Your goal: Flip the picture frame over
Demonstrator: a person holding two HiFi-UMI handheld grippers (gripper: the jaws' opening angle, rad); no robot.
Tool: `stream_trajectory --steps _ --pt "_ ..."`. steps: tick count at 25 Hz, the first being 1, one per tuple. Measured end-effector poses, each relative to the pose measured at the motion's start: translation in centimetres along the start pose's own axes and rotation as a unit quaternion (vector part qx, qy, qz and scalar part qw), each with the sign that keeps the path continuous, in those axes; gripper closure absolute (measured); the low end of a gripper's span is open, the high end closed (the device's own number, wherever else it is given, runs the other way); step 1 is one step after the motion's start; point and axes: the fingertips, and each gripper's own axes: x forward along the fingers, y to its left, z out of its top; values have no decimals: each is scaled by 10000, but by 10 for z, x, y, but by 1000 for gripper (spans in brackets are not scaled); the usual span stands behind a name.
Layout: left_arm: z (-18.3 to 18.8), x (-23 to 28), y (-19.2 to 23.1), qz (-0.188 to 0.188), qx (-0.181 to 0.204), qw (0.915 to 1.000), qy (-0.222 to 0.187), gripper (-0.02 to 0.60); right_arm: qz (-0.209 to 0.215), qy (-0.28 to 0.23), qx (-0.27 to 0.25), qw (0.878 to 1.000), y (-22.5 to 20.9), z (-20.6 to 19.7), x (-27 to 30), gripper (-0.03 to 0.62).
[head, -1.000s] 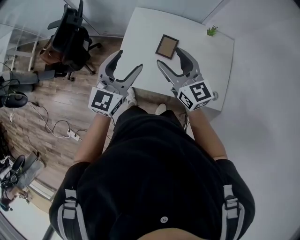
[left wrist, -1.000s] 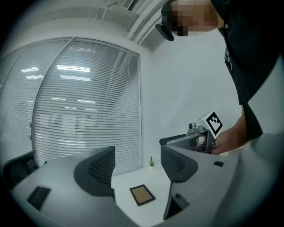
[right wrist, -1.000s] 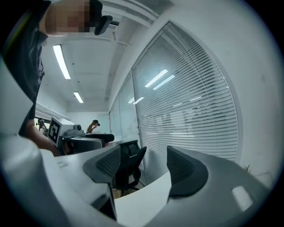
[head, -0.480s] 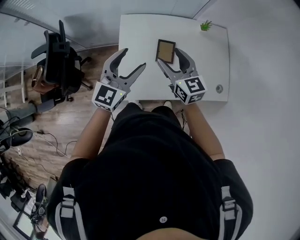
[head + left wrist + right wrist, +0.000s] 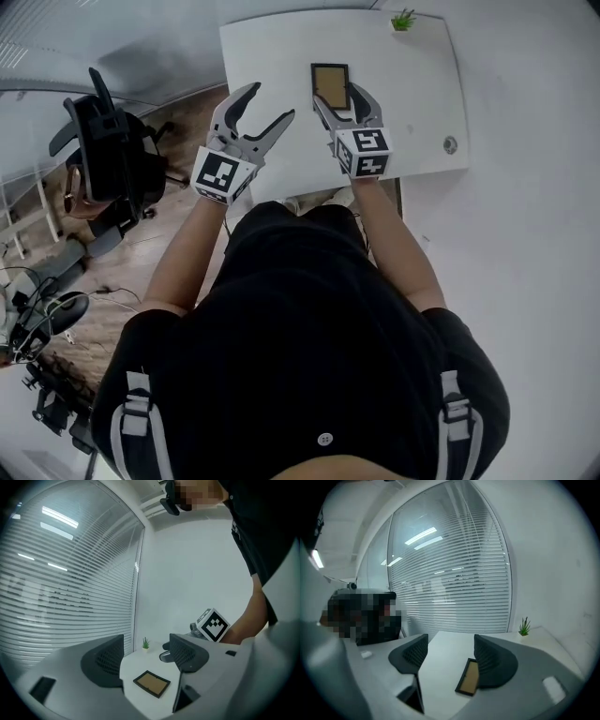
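Note:
The picture frame (image 5: 330, 84) is dark-edged with a brown panel and lies flat on the white table (image 5: 272, 47). My right gripper (image 5: 337, 96) hovers open at the frame's near edge, nothing between its fingers. In the right gripper view the frame (image 5: 468, 677) lies ahead, partly behind the right jaw. My left gripper (image 5: 269, 103) is open too, over the table to the frame's left. Its own view shows the frame (image 5: 151, 683) ahead between its jaws, with the right gripper's marker cube (image 5: 213, 624) beyond.
A small green plant (image 5: 403, 19) stands at the table's far right corner. A round cable grommet (image 5: 450, 144) sits near the right front edge. A black office chair (image 5: 108, 150) stands on the wooden floor to the left. Window blinds (image 5: 454, 588) lie beyond the table.
The person has come closer to the table. Both open grippers have moved forward over it, and the right one has reached the frame's near edge.

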Motion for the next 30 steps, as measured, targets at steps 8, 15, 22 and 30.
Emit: stream_trajectory --steps 8,15,22,30 --pt "-40 22 23 -80 -282 9994 157 276 -405 500 179 9978 -11 -48 38 289" --pt "-70 42 28 -104 -297 9988 367 282 -669 904 372 9930 -24 -92 56 293" --pt "-102 59 34 -36 -319 9977 596 291 -876 1380 464 9855 -33 -133 76 303" --pt "-118 79 41 51 -236 9977 641 305 -971 1833 664 9760 -37 -159 98 326"
